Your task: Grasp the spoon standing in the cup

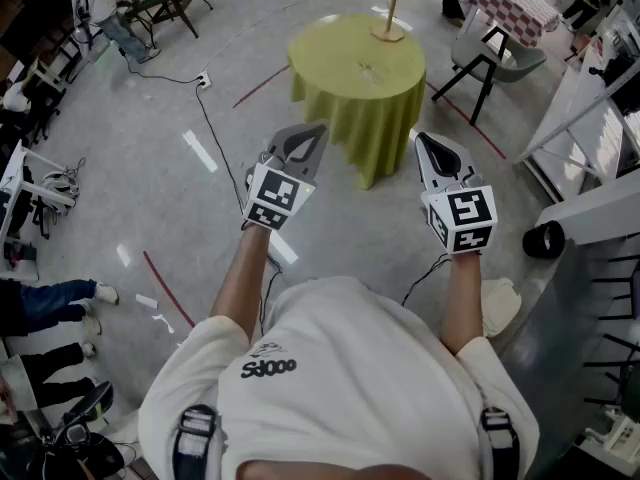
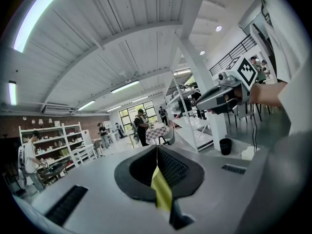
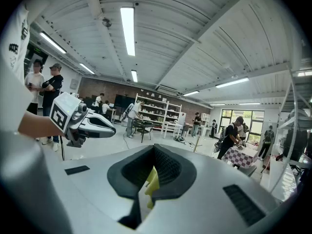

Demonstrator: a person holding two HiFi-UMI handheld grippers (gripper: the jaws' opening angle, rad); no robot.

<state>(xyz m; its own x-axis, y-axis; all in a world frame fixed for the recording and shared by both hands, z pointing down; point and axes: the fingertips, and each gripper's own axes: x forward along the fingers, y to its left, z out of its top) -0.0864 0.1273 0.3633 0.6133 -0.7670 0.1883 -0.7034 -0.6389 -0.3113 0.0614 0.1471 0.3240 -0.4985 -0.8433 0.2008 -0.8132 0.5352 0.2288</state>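
Note:
I cannot make out a spoon or a cup in any view. Ahead in the head view stands a round table [image 1: 345, 98] under a yellow-green cloth, with a wooden stand [image 1: 390, 13] at its far edge and a small faint thing [image 1: 368, 68] near its middle. My left gripper [image 1: 318, 128] is held up in the air short of the table, its jaws [image 2: 157, 147] closed together on nothing. Level with it on the right, my right gripper [image 1: 425, 140] also has its jaws [image 3: 154, 147] closed on nothing. Each gripper view shows the other gripper beside it, the right gripper [image 2: 199, 104] and the left gripper [image 3: 113, 127].
A grey chair [image 1: 495, 53] and a checked-cloth table [image 1: 515, 3] stand behind the round table on the right. A black bin [image 1: 545, 240] sits by white railings at right. Cables [image 1: 215, 133] cross the floor. People stand and sit at left.

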